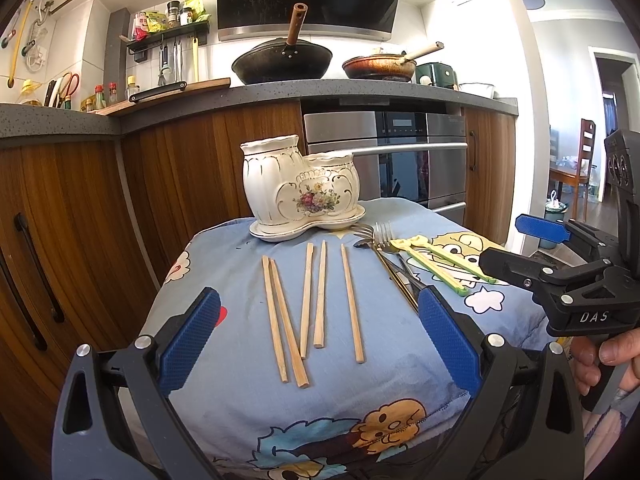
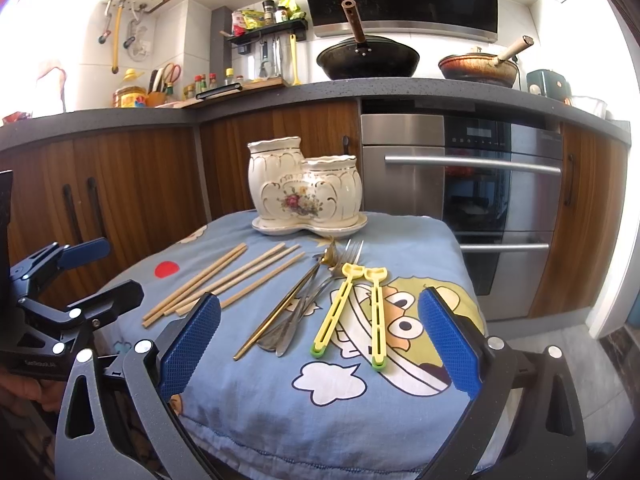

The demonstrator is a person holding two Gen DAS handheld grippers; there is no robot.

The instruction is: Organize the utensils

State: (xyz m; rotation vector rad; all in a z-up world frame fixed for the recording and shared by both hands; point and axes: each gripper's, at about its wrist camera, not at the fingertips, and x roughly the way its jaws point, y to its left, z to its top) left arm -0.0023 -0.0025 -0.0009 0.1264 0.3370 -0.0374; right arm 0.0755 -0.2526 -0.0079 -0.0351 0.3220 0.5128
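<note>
**Utensils laid out, nothing picked up yet**

The sorting has not begun, by my reading. The left gripper [image 1: 318, 338] hangs with fingers apart over five wooden chopsticks [image 1: 308, 304] on the left half of the blue cartoon cloth [image 2: 344, 412]. The right gripper [image 2: 320, 338], also spread and empty, faces two yellow-green training chopsticks [image 2: 352, 312] near the right edge and a crossed pile of metal cutlery [image 2: 300, 300] at the middle; two forks show, the rest cannot be counted. One two-cup ceramic holder [image 2: 306, 186] stands empty at the far edge. Next move likely: lower onto one chopstick and pinch it.
</note>
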